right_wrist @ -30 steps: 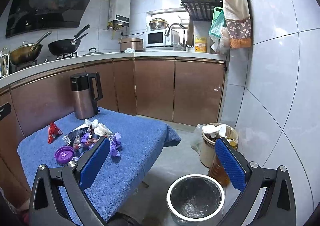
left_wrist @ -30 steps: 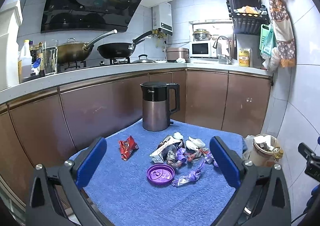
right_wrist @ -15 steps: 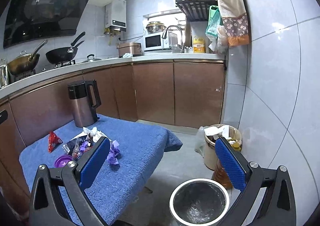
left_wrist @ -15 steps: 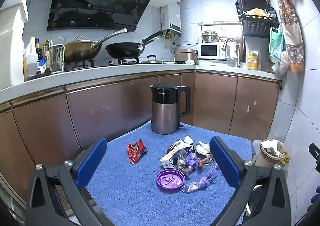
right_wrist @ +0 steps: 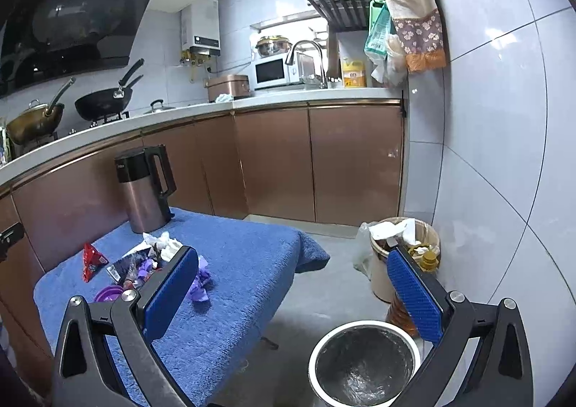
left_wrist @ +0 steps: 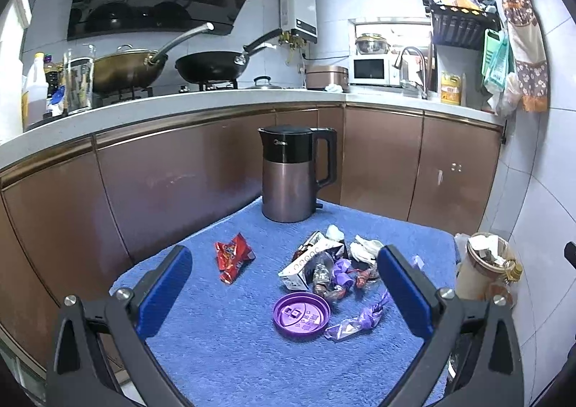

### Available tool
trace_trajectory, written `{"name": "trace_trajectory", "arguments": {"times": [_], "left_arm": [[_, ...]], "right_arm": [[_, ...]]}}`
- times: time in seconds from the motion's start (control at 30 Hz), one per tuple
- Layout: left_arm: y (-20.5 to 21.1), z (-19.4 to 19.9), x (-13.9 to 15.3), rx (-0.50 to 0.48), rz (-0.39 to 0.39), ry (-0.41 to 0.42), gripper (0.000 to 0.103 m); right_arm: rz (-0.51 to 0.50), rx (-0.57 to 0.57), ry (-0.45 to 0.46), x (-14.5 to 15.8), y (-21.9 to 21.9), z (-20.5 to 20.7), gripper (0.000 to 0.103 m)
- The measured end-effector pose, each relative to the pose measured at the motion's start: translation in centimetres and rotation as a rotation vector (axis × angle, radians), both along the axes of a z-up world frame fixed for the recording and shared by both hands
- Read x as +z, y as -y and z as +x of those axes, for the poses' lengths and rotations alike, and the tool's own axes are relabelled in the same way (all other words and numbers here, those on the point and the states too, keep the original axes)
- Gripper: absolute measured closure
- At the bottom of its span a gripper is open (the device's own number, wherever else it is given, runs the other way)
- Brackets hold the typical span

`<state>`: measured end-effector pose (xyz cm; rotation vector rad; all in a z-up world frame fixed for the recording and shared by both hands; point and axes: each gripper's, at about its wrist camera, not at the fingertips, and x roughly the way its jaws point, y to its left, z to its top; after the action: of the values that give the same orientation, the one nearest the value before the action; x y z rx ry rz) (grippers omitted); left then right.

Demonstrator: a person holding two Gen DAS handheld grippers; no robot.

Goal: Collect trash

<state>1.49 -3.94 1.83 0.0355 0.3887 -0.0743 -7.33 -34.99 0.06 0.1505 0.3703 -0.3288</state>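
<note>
While both tools hang above the blue-towelled counter [left_wrist: 223, 353], nothing has been picked up: the left gripper [left_wrist: 284, 284] has its jaws spread wide and empty, framing the litter, and the right gripper [right_wrist: 293, 290] is likewise wide open with nothing between its pads. The trash sits bunched near the counter's middle, in front of the electric kettle [left_wrist: 293, 173]: a red snack wrapper [left_wrist: 232, 259] lying apart to the left, a purple lid [left_wrist: 301, 313], a small printed carton [left_wrist: 306, 266], crumpled white tissue [left_wrist: 363, 248] and twisted purple candy wrappers [left_wrist: 360, 320]. A steel-rimmed lined bin [right_wrist: 363, 363] stands on the floor under the right tool, presumably set there to receive the pieces; a full tan wastebasket [right_wrist: 403, 248] stands by the wall. Items within the heap overlap, so their count is unclear, and the right tool's near finger covers part of it.
</note>
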Motion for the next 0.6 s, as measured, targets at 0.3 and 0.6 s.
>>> {"name": "trace_trajectory", "arguments": {"times": [0.3,0.6], "left_arm": [[0.9,2.6,-2.3,-0.035,0.017,-0.082,0.000],[-0.7,7.4,-6.4,-0.032,-0.007,-0.238,0.000]], "right_arm": [[0.026,0.042,-0.081,-1.9,-0.1,2.8,0.000],[0.080,0.195,-0.189,-4.6,-2.1,8.2,0.004]]}}
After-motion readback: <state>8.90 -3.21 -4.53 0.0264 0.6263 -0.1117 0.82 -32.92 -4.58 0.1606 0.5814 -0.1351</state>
